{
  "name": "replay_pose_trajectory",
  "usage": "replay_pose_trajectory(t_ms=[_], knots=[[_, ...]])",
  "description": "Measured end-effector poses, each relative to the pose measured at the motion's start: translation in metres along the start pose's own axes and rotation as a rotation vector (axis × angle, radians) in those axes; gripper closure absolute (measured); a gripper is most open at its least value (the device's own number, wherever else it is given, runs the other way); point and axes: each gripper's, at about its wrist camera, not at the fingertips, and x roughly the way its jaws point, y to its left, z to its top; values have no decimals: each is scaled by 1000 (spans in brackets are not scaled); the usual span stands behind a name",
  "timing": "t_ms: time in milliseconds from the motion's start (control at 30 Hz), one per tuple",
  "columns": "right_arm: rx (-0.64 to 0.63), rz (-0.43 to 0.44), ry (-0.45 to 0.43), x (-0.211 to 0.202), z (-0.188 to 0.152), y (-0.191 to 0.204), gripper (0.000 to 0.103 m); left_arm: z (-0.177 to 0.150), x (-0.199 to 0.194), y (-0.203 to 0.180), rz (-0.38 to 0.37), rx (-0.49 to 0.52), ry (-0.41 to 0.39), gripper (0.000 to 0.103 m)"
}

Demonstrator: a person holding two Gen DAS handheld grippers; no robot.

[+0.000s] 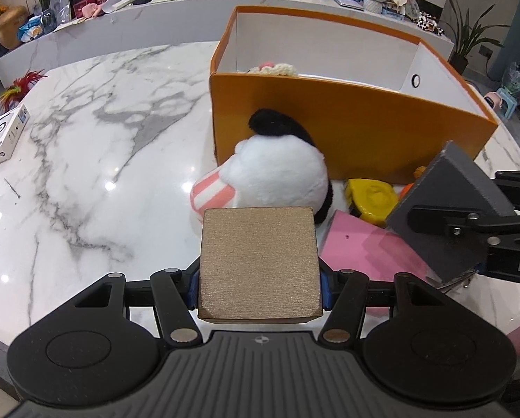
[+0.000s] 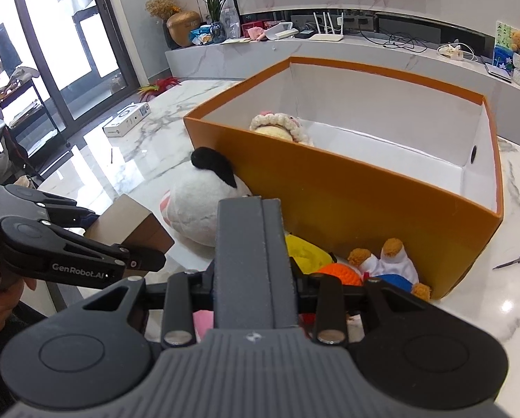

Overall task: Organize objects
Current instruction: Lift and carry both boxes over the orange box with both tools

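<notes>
My left gripper (image 1: 260, 240) is shut on a tan-brown block (image 1: 260, 261), held a little above the marble table (image 1: 103, 160); the block hides the fingertips. From the right wrist view the same block (image 2: 134, 221) sits in that gripper (image 2: 127, 240). My right gripper (image 2: 247, 209) is shut with its grey fingers pressed together and nothing between them. It hangs over a pile of toys. An orange box (image 1: 347, 129) with a white inside holds a crochet doll (image 2: 280, 127). A white plush with a black ear (image 1: 280, 170) leans on the box front.
Before the box lie a yellow toy (image 1: 371, 200), a pink sheet (image 1: 361, 247), an orange crochet ball (image 2: 340, 273) and a small crochet bear (image 2: 392, 261). A white carton (image 1: 4, 139) lies at the far left and scissors (image 2: 517, 259) at the right. A cluttered counter (image 1: 190, 7) runs behind.
</notes>
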Motion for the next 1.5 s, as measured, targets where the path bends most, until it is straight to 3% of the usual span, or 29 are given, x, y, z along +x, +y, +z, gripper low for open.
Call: replay_pose_trajectory(t_ms=[900, 1167, 1333, 1433, 1500], knots=[[19, -35, -92, -47, 11, 4, 66, 22, -32, -27, -74, 1, -116, 35], [86, -99, -260, -84, 49, -13, 66, 77, -60, -28, -128, -13, -234, 35], [143, -147, -377, -93, 85, -35, 66, 130, -50, -17, -154, -66, -308, 35], [176, -168, -382, -77, 94, -49, 66, 157, -27, -14, -176, -82, -340, 35], [207, -169, -343, -55, 93, -63, 66, 164, -1, -12, -177, -99, -311, 35]])
